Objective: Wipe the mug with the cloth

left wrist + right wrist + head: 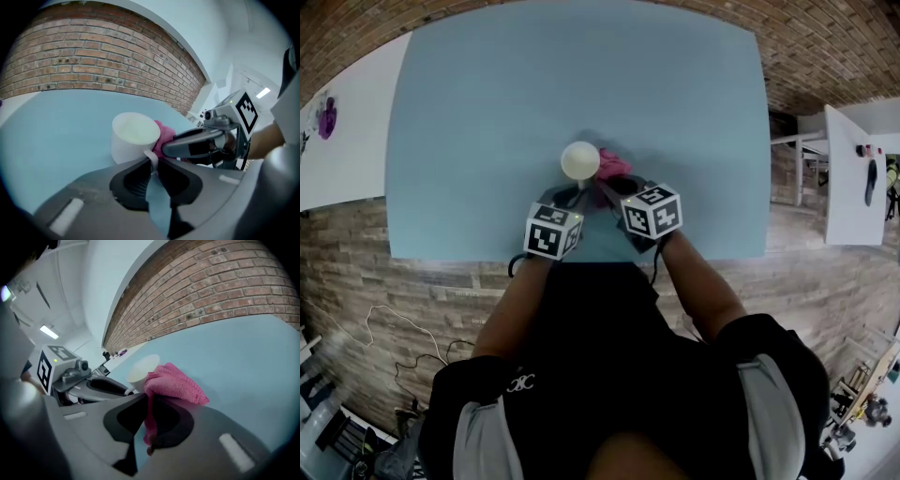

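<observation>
A white mug point(579, 159) stands on the light blue table point(487, 112), near its front edge. In the left gripper view my left gripper point(153, 166) is shut on the mug's thin handle point(152, 159), with the mug body point(133, 138) just ahead. A pink cloth point(176, 383) is pinched in my right gripper point(149, 401) and bunches out over the jaws. The cloth point(614, 167) lies against the mug's right side. Both grippers, left point(572, 192) and right point(609, 192), sit close together just in front of the mug.
A white table point(347, 131) with a purple object point(326, 117) stands to the left. Another white table point(853, 178) stands to the right. The floor is brick-patterned, with cables point(394, 337) lying at the lower left.
</observation>
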